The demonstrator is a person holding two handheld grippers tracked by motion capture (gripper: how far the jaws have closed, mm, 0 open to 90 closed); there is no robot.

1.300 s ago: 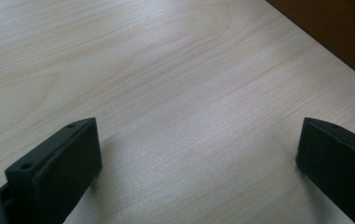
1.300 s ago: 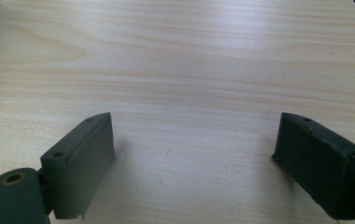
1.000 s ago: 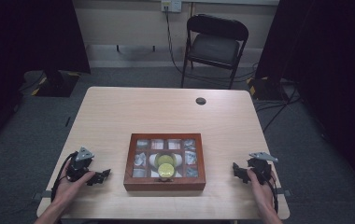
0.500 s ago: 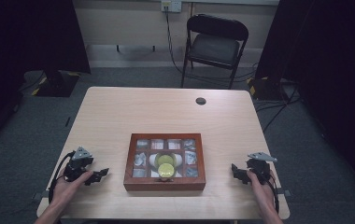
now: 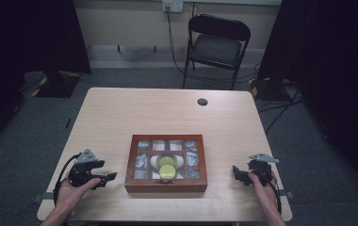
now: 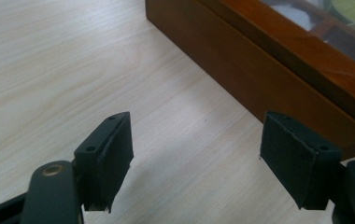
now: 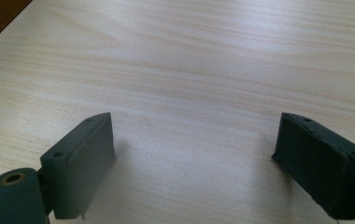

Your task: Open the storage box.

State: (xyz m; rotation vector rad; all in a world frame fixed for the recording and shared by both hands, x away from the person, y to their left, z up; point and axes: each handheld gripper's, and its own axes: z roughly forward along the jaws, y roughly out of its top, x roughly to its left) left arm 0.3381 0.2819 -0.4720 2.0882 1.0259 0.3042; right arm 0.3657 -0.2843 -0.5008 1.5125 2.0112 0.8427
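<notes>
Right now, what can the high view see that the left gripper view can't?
High view alone: the black folding chair, the small round black disc on the table, and the right claw. Left gripper view alone: a close look at its own open black claw, nothing between the pads. Both: the brown wooden glass-lidded box and the pale wooden table.

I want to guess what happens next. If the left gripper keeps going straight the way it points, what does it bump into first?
Probably the wooden box. The left gripper points at its side wall, jaws open with bare table between them, though it may just clip the near corner.
</notes>
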